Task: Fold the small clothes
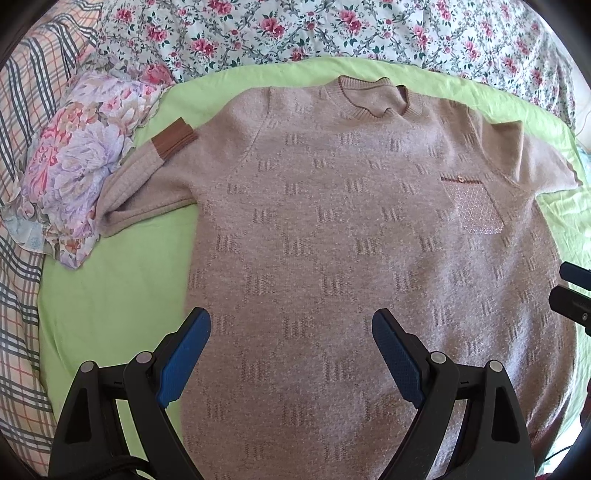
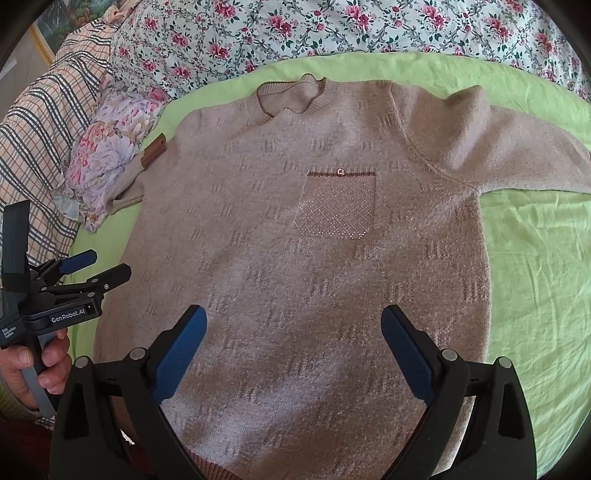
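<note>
A beige knitted sweater (image 1: 314, 229) lies face up and spread flat on a green sheet (image 1: 110, 288), collar at the far side. It has a sparkly chest pocket (image 2: 338, 205). Its left sleeve is folded back on itself, brown cuff (image 1: 173, 140) showing; the right sleeve (image 2: 517, 158) stretches out to the right. My left gripper (image 1: 291, 325) is open and empty, hovering over the sweater's lower left part. My right gripper (image 2: 293, 325) is open and empty over the sweater's lower middle (image 2: 295, 295). The left gripper also shows in the right wrist view (image 2: 98, 264), open.
A crumpled pastel floral cloth (image 1: 77, 162) lies at the sweater's left, touching the folded sleeve. A plaid blanket (image 1: 22, 184) borders the left side. A rose-print bedspread (image 1: 332, 29) runs along the far side. Bare green sheet (image 2: 535, 277) lies to the right.
</note>
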Demonstrator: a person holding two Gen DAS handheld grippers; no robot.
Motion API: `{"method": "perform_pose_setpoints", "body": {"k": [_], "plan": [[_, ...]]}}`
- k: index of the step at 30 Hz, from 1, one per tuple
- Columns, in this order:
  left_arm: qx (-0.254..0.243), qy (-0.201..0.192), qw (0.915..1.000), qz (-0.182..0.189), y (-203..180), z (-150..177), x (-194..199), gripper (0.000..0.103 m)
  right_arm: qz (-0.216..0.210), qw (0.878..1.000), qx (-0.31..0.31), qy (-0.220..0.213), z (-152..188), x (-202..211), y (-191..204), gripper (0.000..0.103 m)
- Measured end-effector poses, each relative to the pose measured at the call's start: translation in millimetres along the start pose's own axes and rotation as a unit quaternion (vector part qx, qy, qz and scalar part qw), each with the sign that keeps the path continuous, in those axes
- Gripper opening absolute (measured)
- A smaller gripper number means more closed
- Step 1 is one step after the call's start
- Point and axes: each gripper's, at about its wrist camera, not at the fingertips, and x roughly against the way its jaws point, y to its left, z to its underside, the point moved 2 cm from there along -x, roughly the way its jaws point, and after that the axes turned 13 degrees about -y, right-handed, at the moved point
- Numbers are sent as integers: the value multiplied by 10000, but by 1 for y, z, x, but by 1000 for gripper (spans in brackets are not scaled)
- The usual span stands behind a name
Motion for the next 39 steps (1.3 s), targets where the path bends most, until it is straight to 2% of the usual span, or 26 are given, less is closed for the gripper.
{"method": "perform_pose_setpoints", "body": {"k": [5,9,13,16,22,23,25,27,31,35,36,38,39], "plan": [[-18,42,10000,1,-3,-1,-7,90,111,9996,-245,-39,-2,-1,-21,95],[-60,111,9999,-73,-3,-3,-17,91,379,9975,-583,-159,-8,2,-57,95],[-141,190,9994,-261,1,-9,-32,91,778,9908,-1052,-338,-18,12,-107,95],[3,224,9997,-123,1,-18,-41,91,1090,9801,-1555,-583,-27,28,-157,95],[130,210,9997,-43,-5,-42,-56,91,1857,9462,-2365,-1193,-53,59,-260,94],[117,206,9997,-52,-8,-46,-59,91,1974,9367,-2561,-1341,-59,65,-283,91],[106,213,9997,-50,-14,-54,-65,91,2141,9215,-2857,-1529,-70,71,-319,76],[53,216,9997,-131,-21,-58,-69,91,2263,9081,-3099,-1679,-82,73,-356,71],[-16,286,9994,-192,-36,-62,-78,91,2292,8849,-3570,-1924,-100,67,-425,70],[-118,451,9987,-192,-49,-58,-85,91,2180,8728,-3852,-2056,-107,55,-463,69],[-149,466,9986,-188,-51,-57,-86,91,2214,8712,-3855,-2082,-108,53,-468,63],[-195,490,9984,-186,-54,-57,-87,91,2375,8727,-3772,-1991,-111,52,-471,40],[-184,496,9985,-156,-54,-57,-88,91,2350,8771,-3720,-1926,-113,52,-468,19]]}}
